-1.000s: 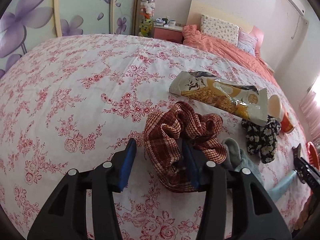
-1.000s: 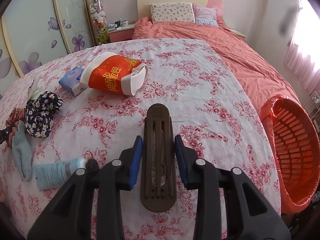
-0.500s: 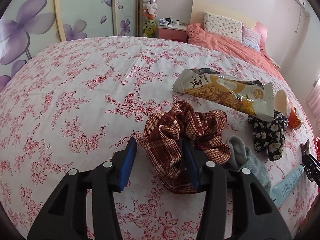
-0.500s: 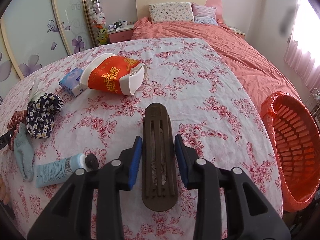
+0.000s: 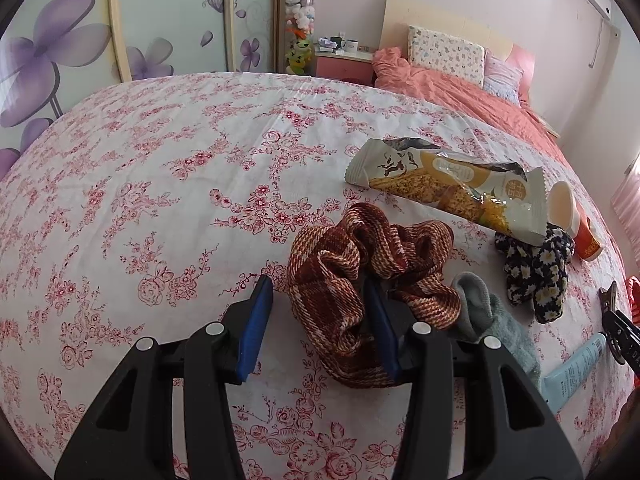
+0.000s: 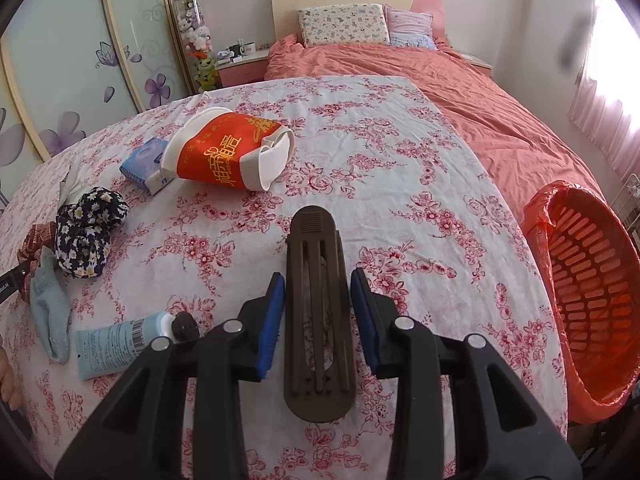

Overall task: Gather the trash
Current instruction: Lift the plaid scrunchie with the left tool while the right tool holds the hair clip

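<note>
My left gripper (image 5: 318,312) is open, low over the bed; its right finger is buried in a red plaid scrunchie (image 5: 372,276), its left finger stands free. A snack wrapper (image 5: 448,188) lies beyond it. My right gripper (image 6: 318,308) has its pads against the sides of a brown hair clip (image 6: 318,316) that points forward over the bed. A crushed red and white paper cup (image 6: 228,154) lies ahead on the left. A red mesh bin (image 6: 588,308) with a bag liner stands off the bed's right edge.
A floral scrunchie (image 6: 86,236), a grey sock (image 6: 50,312), a pale blue tube (image 6: 120,344) and a blue tissue pack (image 6: 146,164) lie on the floral sheet (image 6: 380,168). A salmon duvet (image 6: 460,100) and pillows lie beyond. Wardrobe doors (image 5: 120,32) stand on the left.
The left view has shifted slightly, with the scrunchie still at the right finger. The right gripper with the hair clip has drifted a little; the bin shows more fully.
</note>
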Action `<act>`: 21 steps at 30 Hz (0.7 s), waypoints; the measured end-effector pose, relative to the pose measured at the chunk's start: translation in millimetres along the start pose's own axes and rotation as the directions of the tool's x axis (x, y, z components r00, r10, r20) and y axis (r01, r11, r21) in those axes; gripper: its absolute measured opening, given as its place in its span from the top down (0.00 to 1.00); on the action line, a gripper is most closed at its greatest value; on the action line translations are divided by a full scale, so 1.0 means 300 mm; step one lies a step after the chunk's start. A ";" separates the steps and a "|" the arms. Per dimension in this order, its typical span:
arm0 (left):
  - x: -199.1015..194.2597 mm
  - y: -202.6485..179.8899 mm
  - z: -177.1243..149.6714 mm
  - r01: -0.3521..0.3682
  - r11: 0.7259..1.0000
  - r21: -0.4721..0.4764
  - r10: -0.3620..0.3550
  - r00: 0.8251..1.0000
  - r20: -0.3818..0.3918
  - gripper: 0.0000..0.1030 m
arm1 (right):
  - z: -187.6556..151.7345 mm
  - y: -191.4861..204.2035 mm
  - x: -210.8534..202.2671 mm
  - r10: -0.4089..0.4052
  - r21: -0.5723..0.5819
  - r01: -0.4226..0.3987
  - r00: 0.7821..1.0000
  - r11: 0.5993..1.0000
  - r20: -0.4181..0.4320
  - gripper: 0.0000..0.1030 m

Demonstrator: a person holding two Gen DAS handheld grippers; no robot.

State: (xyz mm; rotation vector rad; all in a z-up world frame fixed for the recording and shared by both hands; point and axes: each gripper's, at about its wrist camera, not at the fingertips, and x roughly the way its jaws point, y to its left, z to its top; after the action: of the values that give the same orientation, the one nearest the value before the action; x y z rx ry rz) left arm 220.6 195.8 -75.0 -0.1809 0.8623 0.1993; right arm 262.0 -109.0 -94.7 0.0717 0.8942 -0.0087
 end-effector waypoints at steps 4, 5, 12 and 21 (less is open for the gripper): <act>-0.003 0.027 0.000 0.060 0.998 -0.017 -0.060 0.998 0.003 0.77 | -0.001 -0.007 -0.005 -0.001 -0.002 0.001 1.000 1.000 0.006 0.69; -0.006 0.032 -0.001 0.074 0.997 -0.020 -0.074 0.997 0.002 0.81 | -0.004 -0.009 -0.008 0.005 0.003 -0.005 1.000 1.000 0.008 0.69; -0.095 0.023 0.008 0.091 0.996 -0.019 -0.089 0.994 0.063 0.83 | -0.024 -0.034 -0.112 0.025 0.021 -0.026 0.998 0.999 0.064 0.69; -0.276 -0.053 0.048 0.120 0.993 0.022 -0.121 0.979 0.166 0.83 | -0.017 -0.092 -0.313 0.017 0.040 -0.024 0.986 0.999 0.163 0.69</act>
State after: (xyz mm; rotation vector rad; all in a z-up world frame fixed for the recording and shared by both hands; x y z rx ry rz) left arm 182.6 175.5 -1.1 -0.2022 0.6832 0.0945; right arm 198.3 -138.3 -26.2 0.1174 0.7299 -0.0136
